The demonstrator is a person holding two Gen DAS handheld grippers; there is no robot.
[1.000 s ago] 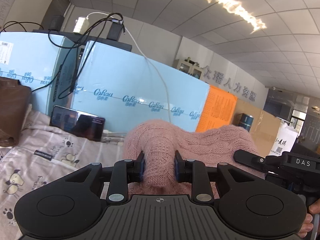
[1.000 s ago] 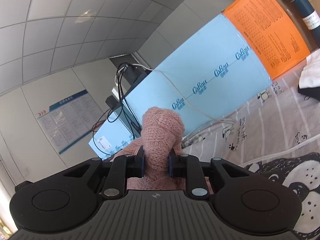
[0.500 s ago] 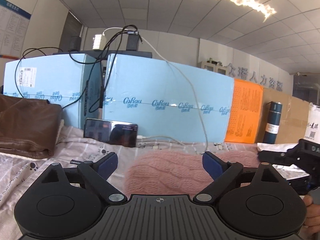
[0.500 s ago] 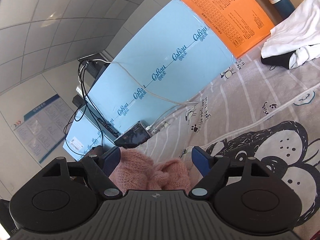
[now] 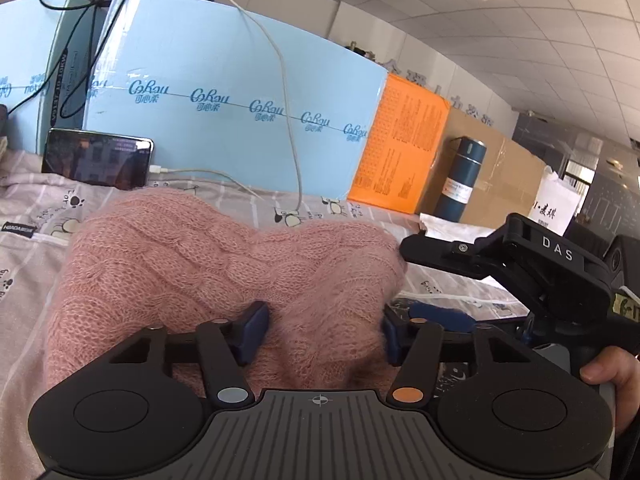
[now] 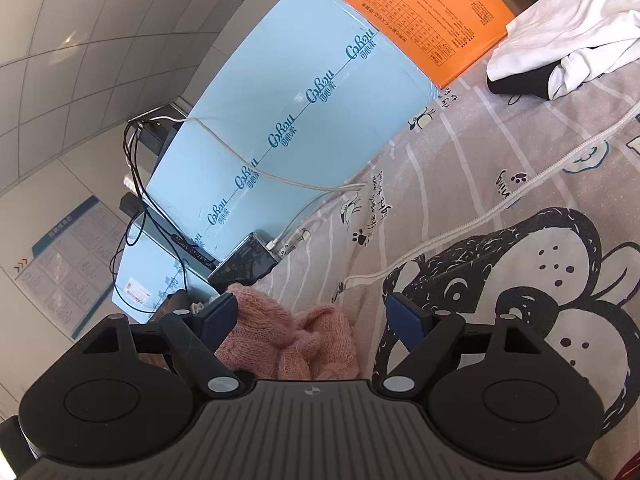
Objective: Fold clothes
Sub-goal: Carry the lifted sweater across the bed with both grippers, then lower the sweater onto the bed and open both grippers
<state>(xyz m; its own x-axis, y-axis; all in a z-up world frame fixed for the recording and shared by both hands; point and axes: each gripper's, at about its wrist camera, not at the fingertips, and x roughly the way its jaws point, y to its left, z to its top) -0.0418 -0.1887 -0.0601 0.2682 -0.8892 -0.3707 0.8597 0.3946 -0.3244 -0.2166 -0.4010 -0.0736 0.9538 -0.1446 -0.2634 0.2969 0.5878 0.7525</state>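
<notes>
A pink knit sweater [image 5: 224,264] lies bunched on the patterned bedsheet [image 5: 36,208]. My left gripper [image 5: 320,328] is open, its blue pads on either side of a thick hump of the sweater, not pinching it. My right gripper [image 6: 310,318] is open and empty above the sweater's edge [image 6: 296,340]; its black body also shows in the left wrist view [image 5: 520,264], at the sweater's right end.
Blue foam boards [image 5: 224,92] and an orange board [image 5: 400,152] stand along the back. A phone [image 5: 96,158] on a white cable leans there. A blue flask [image 5: 462,178] stands right. White and black clothes [image 6: 568,36] lie on the sheet [image 6: 500,184].
Both grippers were shut on the lifted sweater a second ago, then opened and let it drop onto the sheet. The left gripper has since moved in, its jaws narrower around a hump.
</notes>
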